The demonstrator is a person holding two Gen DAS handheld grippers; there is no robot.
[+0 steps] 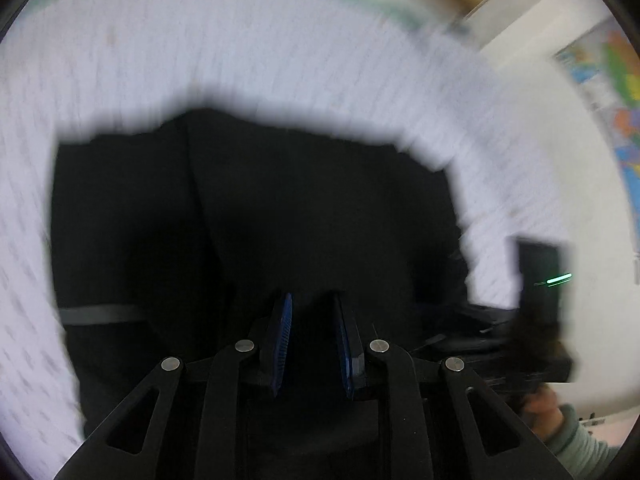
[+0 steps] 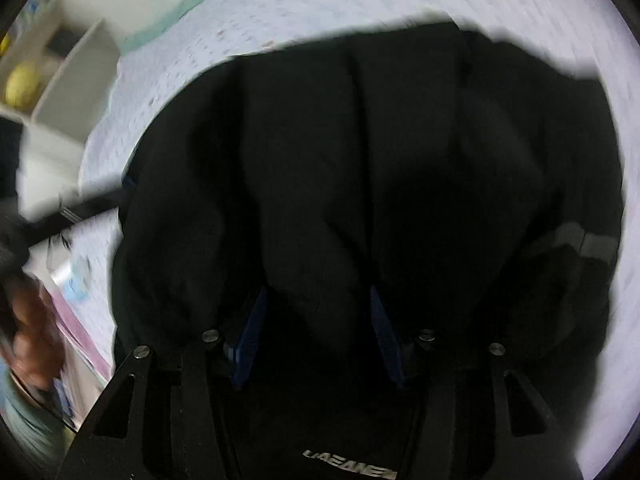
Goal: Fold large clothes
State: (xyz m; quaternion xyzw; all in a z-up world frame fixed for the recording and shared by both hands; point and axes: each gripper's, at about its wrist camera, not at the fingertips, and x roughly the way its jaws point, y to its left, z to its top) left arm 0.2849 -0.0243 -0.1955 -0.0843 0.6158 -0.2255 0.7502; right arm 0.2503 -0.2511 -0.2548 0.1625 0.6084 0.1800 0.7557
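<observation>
The black garment (image 2: 360, 160), a jacket or trousers by its grey reflective strip (image 2: 584, 242) though I cannot tell which, lies spread on a bed with a pale patterned sheet (image 1: 280, 40); both views are smeared by motion, so fine detail is lost

The left gripper (image 1: 310, 344) hangs just over the near part of the cloth, its blue-padded fingers (image 1: 282, 340) narrowly apart; dark fabric shows behind the gap, but I cannot tell whether any of it is pinched

The right gripper (image 2: 318, 336) has its fingers (image 2: 250, 340) about half open, with a hump of the black cloth bulging up between them; the pads do not seem to press on it, so I judge nothing is held on that side

The step in hand looks like setting the near edge down or taking a fresh hold for a fold; to do it well:
- bring both grippers low to the same hem line, level with each other, so the fold edge runs straight
- take one layer only on each side, since the cloth here is bunched and a double pinch would drag a wrinkle along
- close fully before lifting; heavy fabric slips from a light grip
- carry both sides across together, keeping the cloth taut between them
- mind the person's other hand (image 2: 28, 320) and the shelf (image 2: 60, 80) near the bed's edge
</observation>
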